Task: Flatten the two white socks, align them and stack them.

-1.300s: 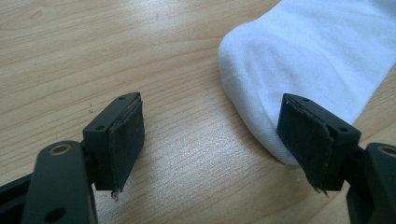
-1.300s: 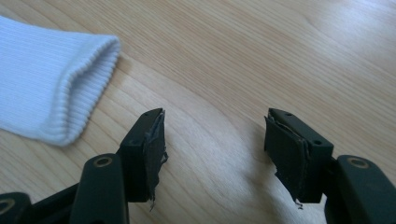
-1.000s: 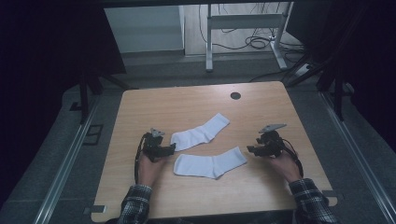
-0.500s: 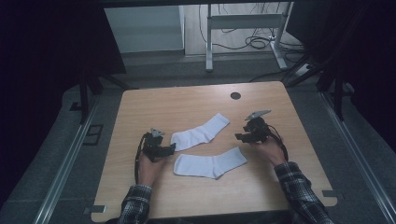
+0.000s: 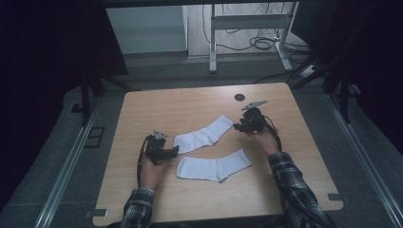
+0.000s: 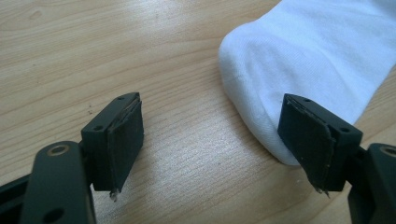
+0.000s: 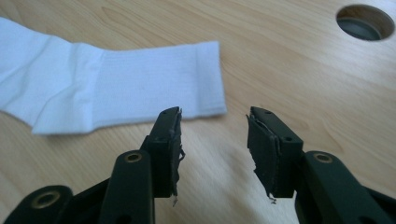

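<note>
Socks (image 5: 203, 134) — two, grippers (image 5: 240, 127) — two, agape

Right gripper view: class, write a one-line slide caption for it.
Open right gripper poised at the cuff end of a white sock lying flat on a wooden table.

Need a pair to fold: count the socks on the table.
2. The far sock lies slantwise mid-table, between the left gripper and right gripper. The near sock lies just below it, closer to the person.

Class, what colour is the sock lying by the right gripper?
White, plain: the sock shows best in the right gripper view.
</note>
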### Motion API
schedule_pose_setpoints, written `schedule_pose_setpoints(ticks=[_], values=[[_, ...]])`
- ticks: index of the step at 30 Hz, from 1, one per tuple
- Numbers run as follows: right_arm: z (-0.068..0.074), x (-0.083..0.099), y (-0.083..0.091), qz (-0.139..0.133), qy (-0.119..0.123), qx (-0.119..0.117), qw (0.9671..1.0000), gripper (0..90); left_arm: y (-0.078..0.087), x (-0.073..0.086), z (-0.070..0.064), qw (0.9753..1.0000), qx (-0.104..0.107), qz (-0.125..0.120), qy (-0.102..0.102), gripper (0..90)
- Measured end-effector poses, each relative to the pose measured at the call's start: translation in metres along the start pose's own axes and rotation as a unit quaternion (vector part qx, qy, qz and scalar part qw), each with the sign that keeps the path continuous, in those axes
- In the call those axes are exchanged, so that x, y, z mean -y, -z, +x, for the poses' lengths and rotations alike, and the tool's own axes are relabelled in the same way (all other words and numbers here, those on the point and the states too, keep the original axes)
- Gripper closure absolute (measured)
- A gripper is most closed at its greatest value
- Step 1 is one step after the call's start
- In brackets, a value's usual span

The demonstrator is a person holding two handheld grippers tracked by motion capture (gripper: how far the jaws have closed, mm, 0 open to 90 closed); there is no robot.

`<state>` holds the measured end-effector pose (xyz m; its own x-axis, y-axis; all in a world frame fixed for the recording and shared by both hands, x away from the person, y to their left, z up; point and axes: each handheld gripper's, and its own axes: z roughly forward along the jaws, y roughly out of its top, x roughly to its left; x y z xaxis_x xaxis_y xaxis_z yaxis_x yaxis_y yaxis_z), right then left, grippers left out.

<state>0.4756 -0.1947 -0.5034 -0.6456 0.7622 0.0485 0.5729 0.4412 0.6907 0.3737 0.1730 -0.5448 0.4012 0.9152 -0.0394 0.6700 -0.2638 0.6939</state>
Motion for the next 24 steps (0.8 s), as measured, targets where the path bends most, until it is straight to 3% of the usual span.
schedule_pose_setpoints(ticks=[4, 16, 20, 24], values=[[0.004, -0.008, -0.016, 0.001, 0.015, 0.004, 0.9999, 56.0, 0.0, 0.0, 0.0, 1.0, 0.0, 0.0, 0.0, 22.8], [0.007, -0.016, -0.046, 0.022, 0.021, 0.019, 0.9994, 53.0, 0.0, 0.0, 0.0, 1.0, 0.001, 0.0, 0.0, 22.7], [0.007, -0.012, -0.049, 0.021, 0.019, 0.021, 0.9994, 59.7, 0.001, 0.0, -0.001, 0.9999, 0.007, -0.003, -0.007, 26.3], [0.009, -0.009, -0.047, 0.02, 0.008, 0.013, 0.9997, 73.9, 0.002, 0.001, -0.003, 0.9995, 0.022, -0.011, -0.019, 41.6]])
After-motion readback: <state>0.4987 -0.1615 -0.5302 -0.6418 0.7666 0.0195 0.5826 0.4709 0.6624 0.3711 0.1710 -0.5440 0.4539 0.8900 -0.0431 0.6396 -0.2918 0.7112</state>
